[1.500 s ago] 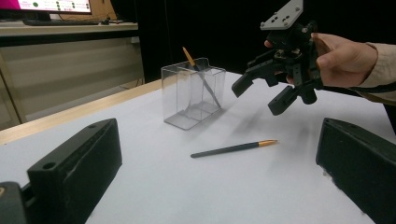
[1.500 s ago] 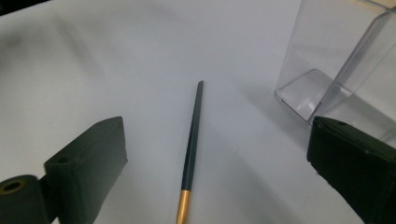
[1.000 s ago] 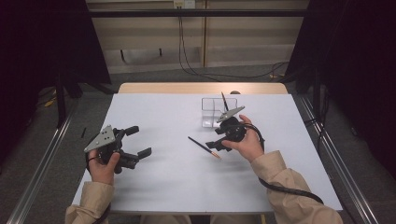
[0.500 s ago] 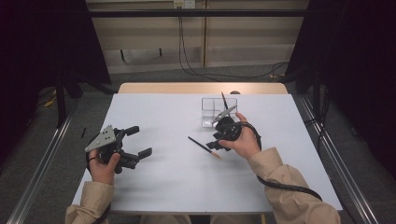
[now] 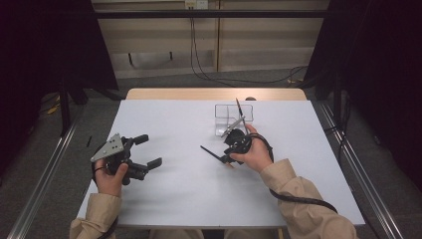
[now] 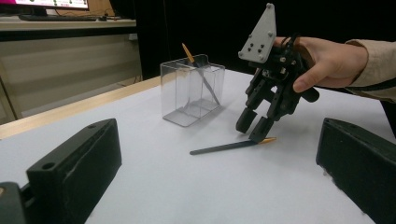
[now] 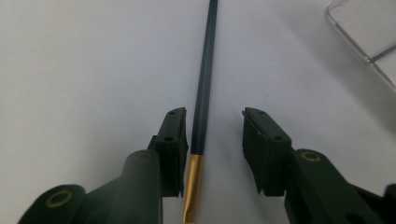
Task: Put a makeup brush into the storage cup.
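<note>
On the white table (image 5: pixel 189 199) a dark stick with a gold end (image 7: pixel 201 116) lies flat near the middle. The right gripper (image 7: pixel 212 154) is tipped down over it, jaws a moderate way apart, one on each side of the stick's gold end; its left pad seems to touch the stick, though that is hard to judge. In the left gripper view the same gripper (image 6: pixel 256 127) has its tips at the stick's (image 6: pixel 229 146) gold end. At about one o'clock from the stick stands a clear box (image 5: pixel 226 115) holding another gold-tipped stick (image 6: pixel 198 70) that leans in it. The left gripper (image 5: pixel 148 152) sits at nine o'clock, well apart from them, jaws wide open and holding nothing.
</note>
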`<action>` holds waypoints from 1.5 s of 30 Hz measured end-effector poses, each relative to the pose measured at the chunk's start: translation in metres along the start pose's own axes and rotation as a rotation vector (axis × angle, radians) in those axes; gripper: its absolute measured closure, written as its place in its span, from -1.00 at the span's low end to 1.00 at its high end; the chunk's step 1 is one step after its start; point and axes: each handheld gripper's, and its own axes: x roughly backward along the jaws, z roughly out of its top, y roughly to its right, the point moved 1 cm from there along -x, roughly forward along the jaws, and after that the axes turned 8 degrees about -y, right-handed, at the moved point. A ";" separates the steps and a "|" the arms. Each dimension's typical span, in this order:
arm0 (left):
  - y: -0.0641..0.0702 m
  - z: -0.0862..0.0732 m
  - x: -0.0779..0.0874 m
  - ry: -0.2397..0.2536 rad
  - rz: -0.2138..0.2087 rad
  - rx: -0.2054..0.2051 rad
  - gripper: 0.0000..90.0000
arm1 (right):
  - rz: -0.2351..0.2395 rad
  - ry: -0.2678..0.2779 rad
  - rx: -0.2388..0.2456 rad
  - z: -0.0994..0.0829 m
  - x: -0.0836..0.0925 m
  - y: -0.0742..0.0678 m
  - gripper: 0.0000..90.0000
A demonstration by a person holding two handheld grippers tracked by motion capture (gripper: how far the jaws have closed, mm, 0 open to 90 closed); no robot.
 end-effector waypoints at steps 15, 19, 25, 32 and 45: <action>0.001 -0.001 -0.003 -0.018 -0.005 0.000 -1.00 | -0.029 -0.091 0.122 -0.001 0.000 -0.005 0.88; 0.001 -0.001 -0.003 -0.018 -0.005 0.001 -1.00 | -0.007 -0.115 0.117 -0.003 0.003 -0.005 0.88; 0.002 -0.001 -0.006 -0.035 -0.007 -0.002 -1.00 | 0.053 -0.108 0.086 -0.007 0.011 -0.004 0.88; 0.003 -0.002 -0.010 -0.049 -0.022 0.000 -1.00 | 0.092 -0.098 0.110 -0.008 0.022 -0.007 0.88; 0.007 0.000 -0.022 -0.074 -0.055 -0.002 -1.00 | 0.101 -0.109 0.214 -0.009 0.035 -0.018 0.88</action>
